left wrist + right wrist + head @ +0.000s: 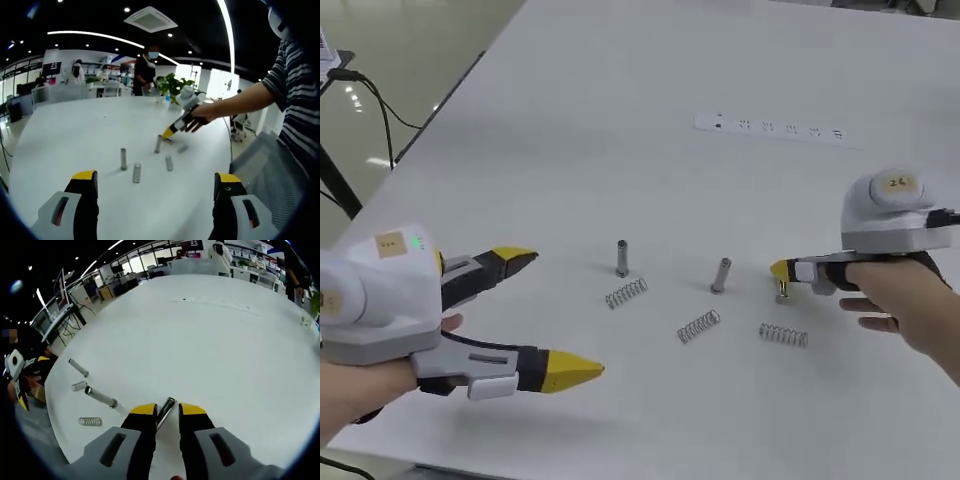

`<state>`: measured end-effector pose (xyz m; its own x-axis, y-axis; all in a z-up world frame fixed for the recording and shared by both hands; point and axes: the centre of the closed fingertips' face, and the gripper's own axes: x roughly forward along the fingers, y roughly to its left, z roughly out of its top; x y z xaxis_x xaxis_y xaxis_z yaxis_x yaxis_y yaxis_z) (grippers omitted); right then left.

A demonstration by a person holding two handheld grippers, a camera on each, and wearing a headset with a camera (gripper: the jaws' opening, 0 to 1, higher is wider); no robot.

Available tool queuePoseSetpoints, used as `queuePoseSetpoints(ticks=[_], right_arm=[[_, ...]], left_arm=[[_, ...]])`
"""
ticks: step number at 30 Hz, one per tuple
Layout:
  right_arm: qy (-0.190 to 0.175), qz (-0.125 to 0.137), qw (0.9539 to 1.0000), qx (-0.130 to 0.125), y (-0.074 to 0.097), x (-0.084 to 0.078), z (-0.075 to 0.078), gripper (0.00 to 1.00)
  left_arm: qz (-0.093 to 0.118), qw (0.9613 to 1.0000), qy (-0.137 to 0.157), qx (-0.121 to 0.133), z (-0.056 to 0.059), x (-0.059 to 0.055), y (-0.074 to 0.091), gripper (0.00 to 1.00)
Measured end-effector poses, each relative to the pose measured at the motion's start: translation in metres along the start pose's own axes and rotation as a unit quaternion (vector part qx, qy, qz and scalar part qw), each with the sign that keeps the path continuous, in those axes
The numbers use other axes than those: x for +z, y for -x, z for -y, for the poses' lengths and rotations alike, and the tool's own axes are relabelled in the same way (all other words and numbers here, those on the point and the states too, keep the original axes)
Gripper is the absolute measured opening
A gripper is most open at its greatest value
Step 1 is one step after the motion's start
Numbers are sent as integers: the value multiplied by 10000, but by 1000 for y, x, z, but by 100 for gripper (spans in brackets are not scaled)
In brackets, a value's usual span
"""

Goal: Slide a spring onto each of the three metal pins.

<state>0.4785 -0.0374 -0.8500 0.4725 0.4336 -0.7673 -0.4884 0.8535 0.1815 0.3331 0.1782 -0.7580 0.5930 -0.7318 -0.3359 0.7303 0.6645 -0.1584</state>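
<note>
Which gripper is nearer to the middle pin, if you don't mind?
Right. The right gripper is just beside the middle pin; the left gripper is far off, beyond the leftmost pin.

Holds left gripper (545,315) low at near left, jaws spread wide, yellow tips aimed across white table (620,120). Holds right gripper (781,271) at right, jaws pinched close over 3rd pin (782,293), upright on the surface. Has 2 pins (622,257) standing upright mid-table, apart from each other. Has 3 springs (626,293) lying flat just nearer than the pins, none on a pin. Has power strip (770,128) far back.
</note>
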Motion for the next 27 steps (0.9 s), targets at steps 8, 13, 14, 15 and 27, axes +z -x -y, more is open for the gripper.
queuePoseSetpoints(ticks=[8,13,14,15,27], right_arm=[[-56,-66,9999,-93,-2,1,2,9],[-134,-94,9998,-141,-3,1,2,5],[-23,-89,9998,-154,-2,1,3,5],[-29,-98,9998,-142,-2,1,3,5],[-210,245,9994,93,15,-1,-1,5]], left_arm=[[-44,10000,30,-17,-1,-3,0,93],[-103,9999,24,-61,1,-4,0,92],[-91,9999,29,-52,1,-4,0,92],[-85,9999,31,-49,0,-3,0,92],[-118,9999,54,-102,5,-7,-3,92]])
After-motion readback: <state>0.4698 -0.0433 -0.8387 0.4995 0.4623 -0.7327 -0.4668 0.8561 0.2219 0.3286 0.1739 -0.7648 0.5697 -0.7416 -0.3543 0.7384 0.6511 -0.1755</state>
